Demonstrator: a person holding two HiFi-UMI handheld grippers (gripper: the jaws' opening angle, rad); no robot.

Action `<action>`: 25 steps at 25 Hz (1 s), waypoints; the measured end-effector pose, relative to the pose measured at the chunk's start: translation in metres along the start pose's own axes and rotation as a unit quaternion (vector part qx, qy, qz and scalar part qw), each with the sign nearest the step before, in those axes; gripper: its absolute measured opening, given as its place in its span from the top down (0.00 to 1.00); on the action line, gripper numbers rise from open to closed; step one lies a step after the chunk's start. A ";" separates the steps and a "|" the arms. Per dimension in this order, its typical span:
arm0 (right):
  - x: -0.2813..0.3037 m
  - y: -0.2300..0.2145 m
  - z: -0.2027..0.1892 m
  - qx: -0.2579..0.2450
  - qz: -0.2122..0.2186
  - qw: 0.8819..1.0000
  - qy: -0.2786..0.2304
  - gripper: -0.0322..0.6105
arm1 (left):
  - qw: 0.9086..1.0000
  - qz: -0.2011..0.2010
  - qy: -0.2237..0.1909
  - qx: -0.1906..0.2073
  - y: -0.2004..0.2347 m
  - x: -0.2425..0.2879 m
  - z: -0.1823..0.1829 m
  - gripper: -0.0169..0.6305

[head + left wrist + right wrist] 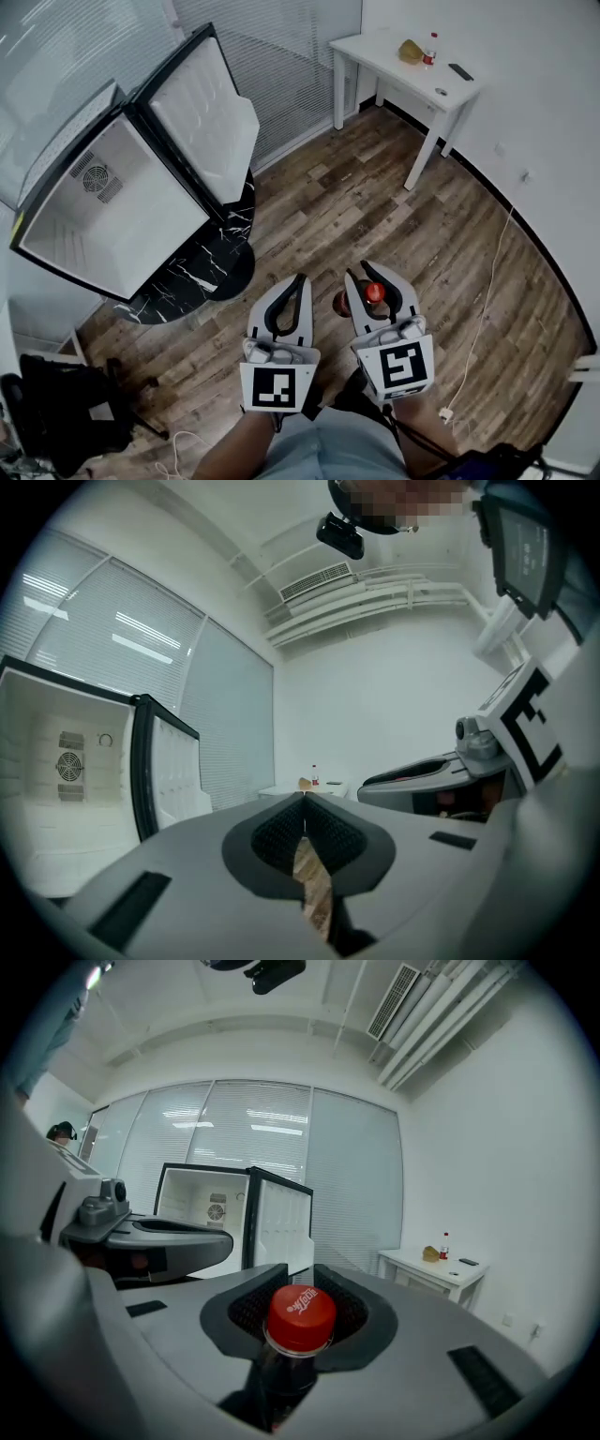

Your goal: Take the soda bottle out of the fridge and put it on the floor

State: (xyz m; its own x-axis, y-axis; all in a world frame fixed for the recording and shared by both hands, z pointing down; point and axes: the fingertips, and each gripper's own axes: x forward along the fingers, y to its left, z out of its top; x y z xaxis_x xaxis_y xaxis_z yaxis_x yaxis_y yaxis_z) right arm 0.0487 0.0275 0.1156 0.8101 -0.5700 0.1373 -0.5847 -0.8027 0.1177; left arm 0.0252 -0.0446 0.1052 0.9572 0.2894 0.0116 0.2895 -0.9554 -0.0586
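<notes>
Soda bottle is hanging in your right gripper: jaws part-way open and clamped on the neck at the red cap, with the dark body below the pads. Your left gripper is closed tip to tip with nothing in it, just beside the right one. Watch that neck hold. All the weight hangs under the pads, so a quick swing or a tilted set-down on the wooden floor could make it slip or topple. The bottle sits right between the right jaws, well clear of the open fridge.
</notes>
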 end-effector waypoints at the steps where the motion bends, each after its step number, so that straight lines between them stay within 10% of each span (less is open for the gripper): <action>1: -0.006 -0.010 -0.004 -0.001 -0.008 1.000 0.001 0.79 | 1.000 -0.009 -0.001 -0.003 -0.011 0.006 -0.001 0.95; 25: -0.097 -0.146 -0.190 0.051 -0.128 0.989 0.058 0.80 | 0.986 -0.150 0.068 -0.007 -0.185 0.100 -0.136 0.95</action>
State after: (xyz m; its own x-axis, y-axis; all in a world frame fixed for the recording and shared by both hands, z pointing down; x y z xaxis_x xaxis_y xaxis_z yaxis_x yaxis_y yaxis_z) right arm 0.0478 0.2335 0.2719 0.9173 -0.3258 0.2291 -0.3484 -0.9351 0.0649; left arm 0.0679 0.1529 0.2534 0.8204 0.5488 0.1603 0.5583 -0.8294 -0.0179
